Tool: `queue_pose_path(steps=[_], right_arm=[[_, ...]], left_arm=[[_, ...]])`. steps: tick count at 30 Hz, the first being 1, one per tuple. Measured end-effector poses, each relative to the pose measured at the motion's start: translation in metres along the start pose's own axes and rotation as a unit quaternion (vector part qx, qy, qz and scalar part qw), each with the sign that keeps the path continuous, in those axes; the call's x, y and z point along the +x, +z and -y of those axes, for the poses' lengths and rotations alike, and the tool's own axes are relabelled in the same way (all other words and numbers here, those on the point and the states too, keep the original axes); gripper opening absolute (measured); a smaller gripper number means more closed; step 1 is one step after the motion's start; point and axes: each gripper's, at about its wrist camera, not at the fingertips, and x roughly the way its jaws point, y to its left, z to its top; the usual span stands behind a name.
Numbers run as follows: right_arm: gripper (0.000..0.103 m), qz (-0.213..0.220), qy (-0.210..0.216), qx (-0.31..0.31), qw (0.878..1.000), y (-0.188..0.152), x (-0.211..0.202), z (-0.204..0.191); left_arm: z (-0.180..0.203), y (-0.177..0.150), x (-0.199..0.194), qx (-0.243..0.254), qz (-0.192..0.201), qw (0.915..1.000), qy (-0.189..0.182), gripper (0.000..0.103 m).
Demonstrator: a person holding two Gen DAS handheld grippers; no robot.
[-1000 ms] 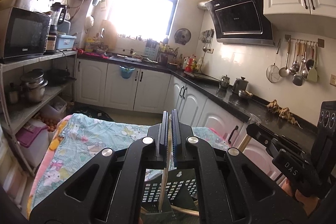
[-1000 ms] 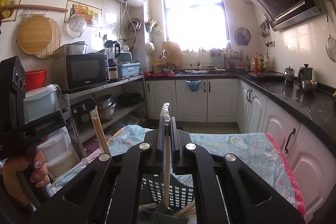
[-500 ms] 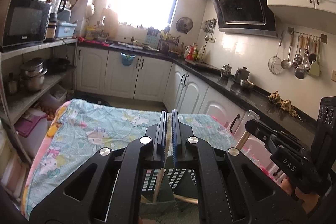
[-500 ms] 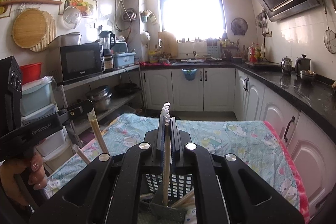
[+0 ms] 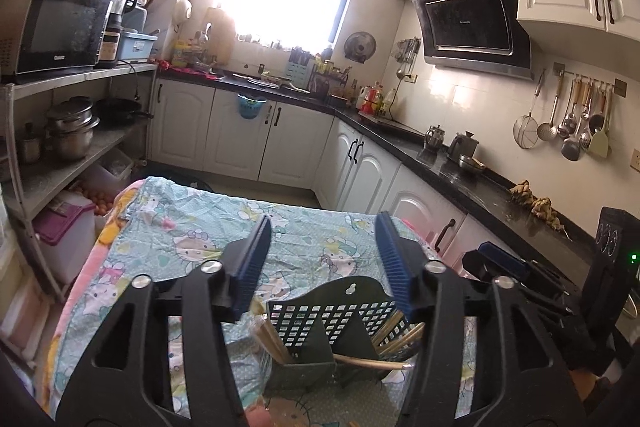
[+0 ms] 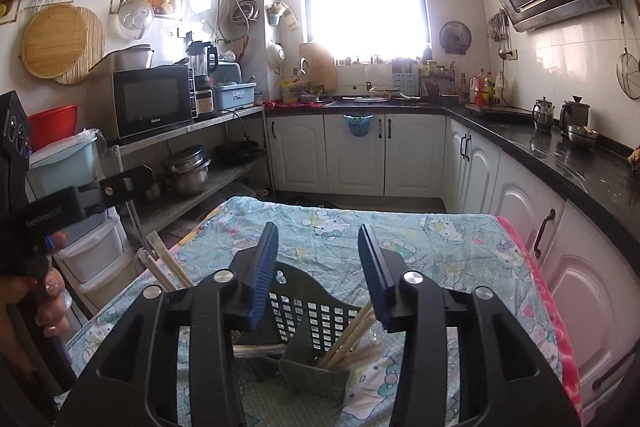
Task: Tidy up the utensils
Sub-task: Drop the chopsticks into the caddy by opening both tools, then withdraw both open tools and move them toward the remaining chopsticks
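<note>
Left wrist view: the left gripper [image 5: 324, 267] hangs over a table [image 5: 180, 227] covered with a light-blue cartoon-print cloth. Its blue-padded fingers [image 5: 252, 263] are spread and opening, with nothing between them. Just below sits a dark green perforated plastic utensil holder [image 5: 320, 323] with a divider. Pale wooden chopsticks [image 5: 394, 331] lean in its right compartment, another bundle stands in the left one, and one chopstick lies across the front edge. The right gripper [image 5: 504, 267] shows at the right edge; its finger state cannot be told here.

Right wrist view: the right gripper [image 6: 318, 267] is above the same utensil holder [image 6: 304, 311], its fingers [image 6: 264, 267] parted and opening, empty between the pads. Chopsticks [image 6: 348, 339] lean in the right compartment and more lie in the left one. At the left, a hand [image 6: 36, 299] grips the left gripper's handle, and a few chopstick ends [image 6: 164, 267] poke up beside it. White cabinets [image 6: 360, 155] line the far wall.
</note>
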Motion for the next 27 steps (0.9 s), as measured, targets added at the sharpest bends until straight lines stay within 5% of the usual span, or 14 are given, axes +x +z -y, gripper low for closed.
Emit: queue_pose_path(steps=[5,9,27], right_arm=[[0.048,-0.001,-0.001,-0.005,1.000,-0.001,-0.011,0.000],[0.055,0.002,-0.002,-0.006,1.000,-0.001,-0.023,-0.001],[0.064,0.009,0.003,-0.023,1.000,-0.010,-0.065,-0.013]], left_arm=[[0.000,0.002,-0.012,-0.009,-0.005,0.9999,-0.003,0.083],[0.003,0.002,-0.022,-0.005,-0.002,1.0000,0.006,0.093],[0.010,-0.015,-0.058,-0.008,-0.006,0.9999,0.003,0.093]])
